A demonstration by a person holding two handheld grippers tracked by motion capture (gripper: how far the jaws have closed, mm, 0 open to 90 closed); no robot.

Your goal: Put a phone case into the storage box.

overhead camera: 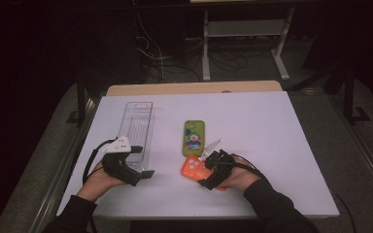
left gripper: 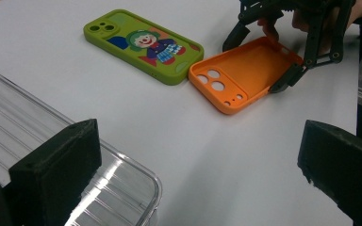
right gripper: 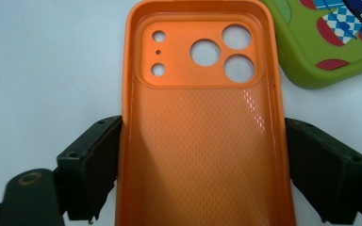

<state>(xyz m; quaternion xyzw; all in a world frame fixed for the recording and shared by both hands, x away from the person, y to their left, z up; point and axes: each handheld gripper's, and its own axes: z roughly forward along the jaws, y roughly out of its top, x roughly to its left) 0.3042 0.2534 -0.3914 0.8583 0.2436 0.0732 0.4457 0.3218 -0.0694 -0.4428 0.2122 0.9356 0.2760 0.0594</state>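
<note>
Two jaws of our right gripper [right gripper: 202,165] clamp the orange phone case [right gripper: 202,136] across its soft sides on the table, beside the green phone case [left gripper: 143,44]. Squeezed harder, we think it may buckle and spring loose; our left gripper [left gripper: 198,165] stands open by the clear tray [overhead camera: 137,127].

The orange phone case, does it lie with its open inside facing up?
Yes, the orange phone case shows its hollow textured inside and raised rim toward the camera, flat on the white table.
</note>
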